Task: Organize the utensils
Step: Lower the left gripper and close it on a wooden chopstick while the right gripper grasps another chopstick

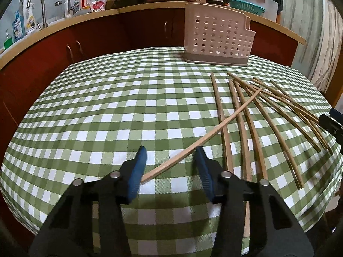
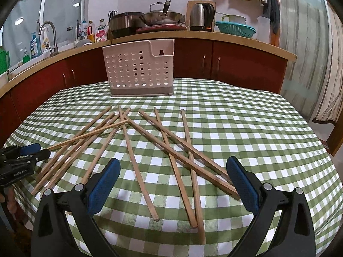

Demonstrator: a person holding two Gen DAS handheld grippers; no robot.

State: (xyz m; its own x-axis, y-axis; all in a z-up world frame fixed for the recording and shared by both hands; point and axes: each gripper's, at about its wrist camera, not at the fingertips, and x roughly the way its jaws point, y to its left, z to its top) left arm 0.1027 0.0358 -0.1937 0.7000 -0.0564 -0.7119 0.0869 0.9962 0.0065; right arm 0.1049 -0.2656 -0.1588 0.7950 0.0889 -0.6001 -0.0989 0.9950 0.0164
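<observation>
Several wooden chopsticks [image 2: 137, 167] lie scattered and crossed on the green checked tablecloth [image 2: 257, 128]. A pink perforated utensil holder [image 2: 137, 72] stands upright at the far side of the table. My left gripper [image 1: 171, 148] is low at the left of the pile, with one chopstick [image 1: 214, 129] running slantwise between its blue pads. The chopstick's near end touches the left pad and a wide gap remains. From the right wrist view that left gripper [image 2: 36, 151] sits at the table's left edge. My right gripper [image 2: 172, 160] hangs wide open over the pile's near ends, holding nothing.
A red cabinet run with a wooden counter [image 2: 235, 40] curves behind the table, carrying a tap [image 2: 48, 36], bottles, pots, a kettle [image 2: 201, 16] and a teal colander [image 2: 235, 29]. A striped curtain [image 2: 325, 75] hangs at the right. The table edge falls away close below both grippers.
</observation>
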